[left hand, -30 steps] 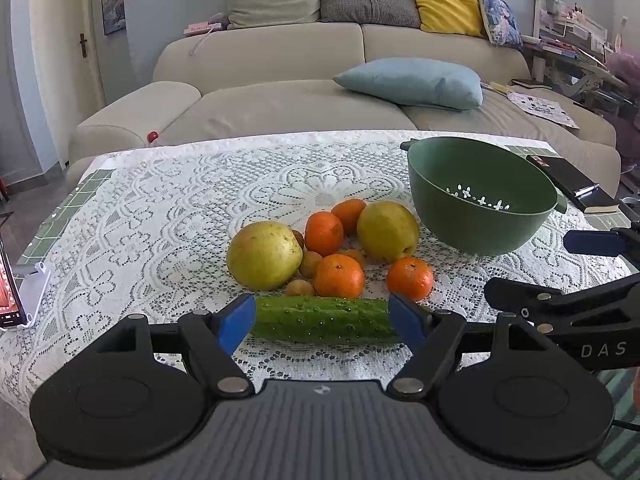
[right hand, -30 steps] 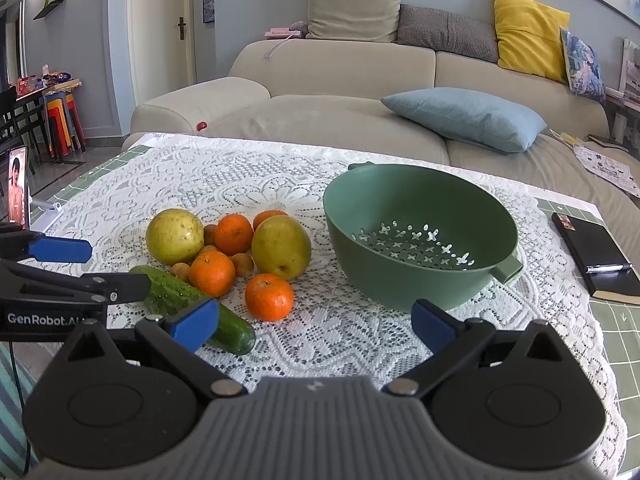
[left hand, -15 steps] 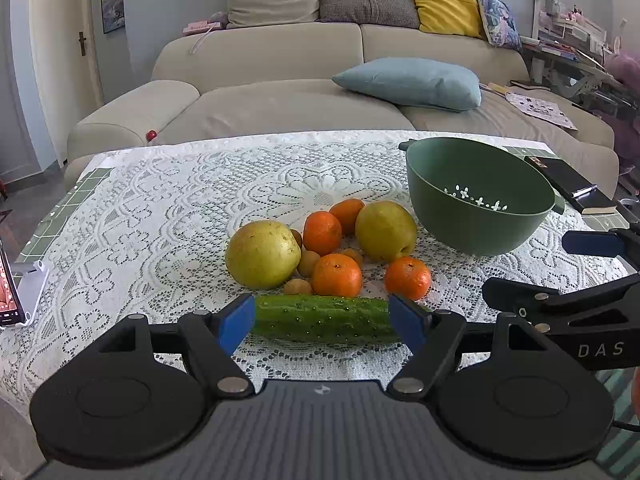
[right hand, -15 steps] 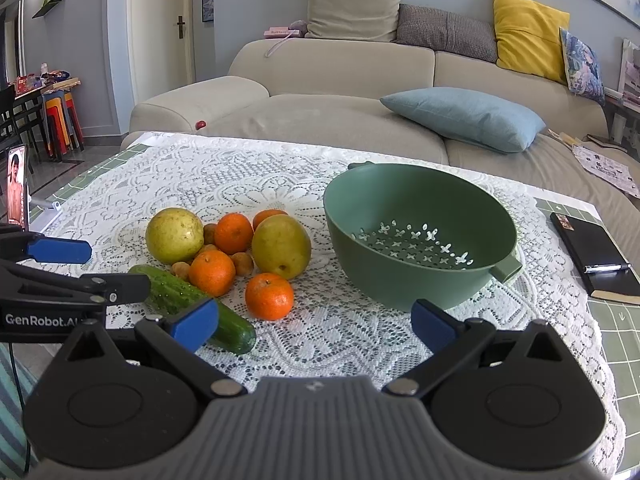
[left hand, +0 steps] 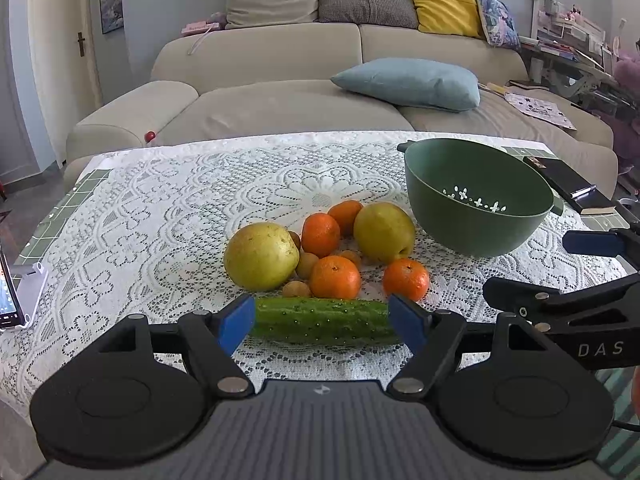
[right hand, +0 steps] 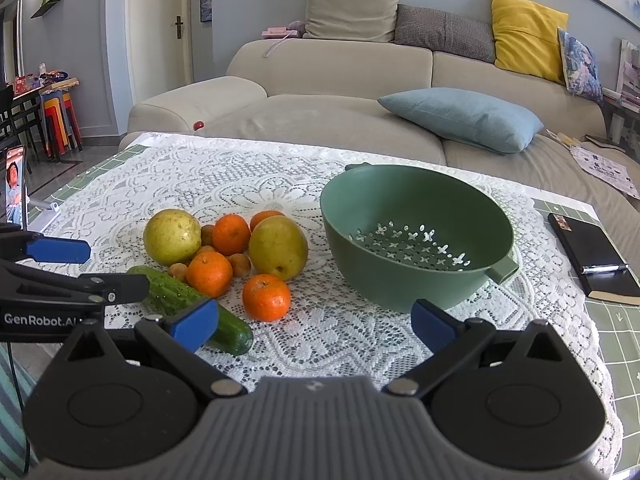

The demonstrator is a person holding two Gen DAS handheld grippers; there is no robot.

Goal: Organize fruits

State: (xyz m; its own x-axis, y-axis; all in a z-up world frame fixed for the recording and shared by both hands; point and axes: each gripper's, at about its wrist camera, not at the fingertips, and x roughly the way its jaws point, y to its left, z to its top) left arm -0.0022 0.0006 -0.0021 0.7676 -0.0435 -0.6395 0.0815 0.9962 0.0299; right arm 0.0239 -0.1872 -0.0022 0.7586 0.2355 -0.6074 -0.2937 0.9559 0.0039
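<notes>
A pile of fruit lies mid-table: two yellow-green pears (left hand: 261, 255) (left hand: 383, 231), several tangerines (left hand: 335, 277) (right hand: 266, 297) and small brown fruits (left hand: 296, 289). A green cucumber (left hand: 322, 319) lies in front of the pile. An empty green colander (left hand: 476, 196) (right hand: 416, 228) stands to the right. My left gripper (left hand: 322, 322) is open, its blue pads on either side of the cucumber's ends, above the table's near edge. My right gripper (right hand: 314, 322) is open and empty, in front of the colander and the near tangerine.
A white lace cloth (left hand: 168, 208) covers the table. A black notebook with a pen (right hand: 592, 256) lies at the right edge. A phone on a stand (right hand: 15, 192) is at the left edge. A beige sofa (left hand: 280, 92) with cushions stands behind the table.
Both views have shifted only slightly; the left gripper drifted a little, with the fruit sitting marginally higher in view. Nothing was grasped or moved.
</notes>
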